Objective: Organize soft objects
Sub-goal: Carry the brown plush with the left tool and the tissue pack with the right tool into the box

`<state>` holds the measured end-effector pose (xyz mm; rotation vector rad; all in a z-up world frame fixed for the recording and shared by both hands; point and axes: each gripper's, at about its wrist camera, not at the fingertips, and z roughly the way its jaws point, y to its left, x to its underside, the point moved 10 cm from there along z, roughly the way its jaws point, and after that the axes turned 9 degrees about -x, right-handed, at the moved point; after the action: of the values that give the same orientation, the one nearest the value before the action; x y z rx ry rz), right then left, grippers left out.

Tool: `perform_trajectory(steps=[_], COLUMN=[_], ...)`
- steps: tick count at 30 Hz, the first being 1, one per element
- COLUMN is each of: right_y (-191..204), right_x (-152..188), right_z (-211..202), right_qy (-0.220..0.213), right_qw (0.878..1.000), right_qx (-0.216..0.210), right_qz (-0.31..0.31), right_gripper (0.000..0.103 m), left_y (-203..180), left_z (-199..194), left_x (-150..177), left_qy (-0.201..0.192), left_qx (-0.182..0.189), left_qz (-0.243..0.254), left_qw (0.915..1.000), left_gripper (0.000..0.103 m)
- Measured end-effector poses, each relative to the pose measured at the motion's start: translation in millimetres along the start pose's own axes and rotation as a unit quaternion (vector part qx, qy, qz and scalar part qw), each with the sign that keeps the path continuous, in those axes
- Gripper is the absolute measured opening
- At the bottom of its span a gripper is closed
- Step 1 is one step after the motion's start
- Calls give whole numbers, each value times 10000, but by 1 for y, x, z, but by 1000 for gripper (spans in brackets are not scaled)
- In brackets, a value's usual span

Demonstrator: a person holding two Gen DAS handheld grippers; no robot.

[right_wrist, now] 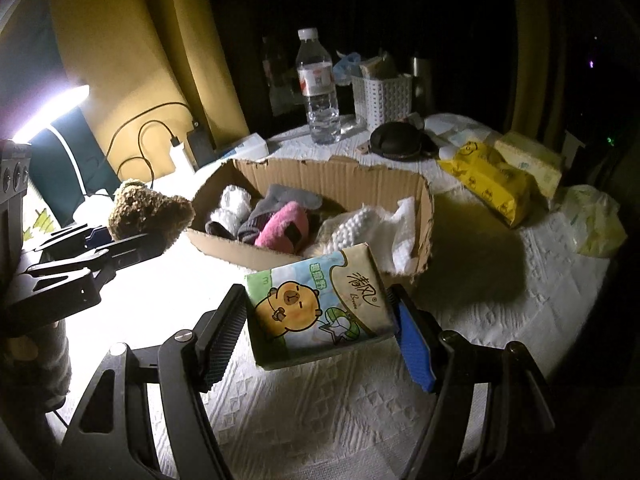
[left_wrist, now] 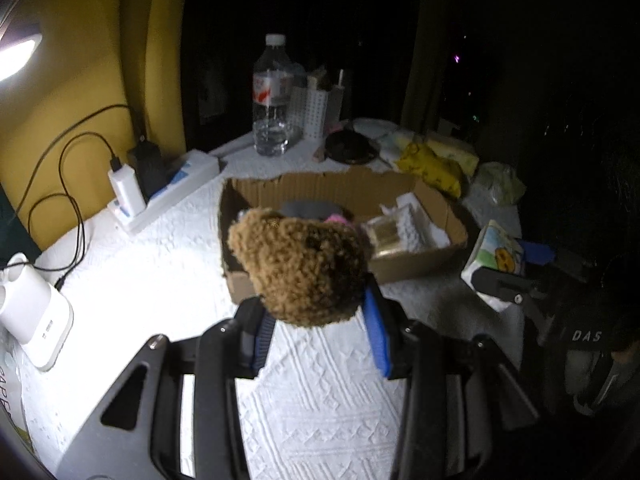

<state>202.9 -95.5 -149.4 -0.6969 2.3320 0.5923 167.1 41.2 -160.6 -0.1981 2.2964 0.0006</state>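
Observation:
My left gripper (left_wrist: pixel 316 320) is shut on a brown curly plush toy (left_wrist: pixel 300 268) and holds it above the table in front of the cardboard box (left_wrist: pixel 424 196); the toy also shows in the right wrist view (right_wrist: pixel 148 212). My right gripper (right_wrist: pixel 320 320) is shut on a tissue pack with a cartoon animal (right_wrist: pixel 316 308), held near the box's front wall (right_wrist: pixel 240 252). The box holds a pink soft item (right_wrist: pixel 284 228), grey and white soft items and a white knitted cloth (right_wrist: pixel 360 228).
A water bottle (right_wrist: pixel 318 84), a white basket (right_wrist: pixel 384 98) and a black pouch (right_wrist: pixel 396 140) stand behind the box. Yellow tissue packs (right_wrist: pixel 492 180) and a pale bag (right_wrist: pixel 592 216) lie at the right. A power strip with chargers (left_wrist: pixel 160 188) lies at the left.

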Motion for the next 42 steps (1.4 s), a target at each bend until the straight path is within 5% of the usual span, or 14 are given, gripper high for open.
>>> perform_trajectory(steps=[13,38,42], right_y=[-12,-48,-54], right_x=[-28,-67,-71], right_z=[5,83,96], right_qy=[-166,88,132], right_qw=[9998,9995,9991], right_qx=[39,45,61], right_qz=[46,285,406], right_gripper=[74,74,74], left_y=[-10,-12,-10], left_z=[19,107,116], left_x=[-23,-32,-32], left_qy=[-185,396,418], left_qx=[112,281,245], left_qz=[17,32,-105], left_qw=[9998,9988,9988], left_gripper=[42,44,52])
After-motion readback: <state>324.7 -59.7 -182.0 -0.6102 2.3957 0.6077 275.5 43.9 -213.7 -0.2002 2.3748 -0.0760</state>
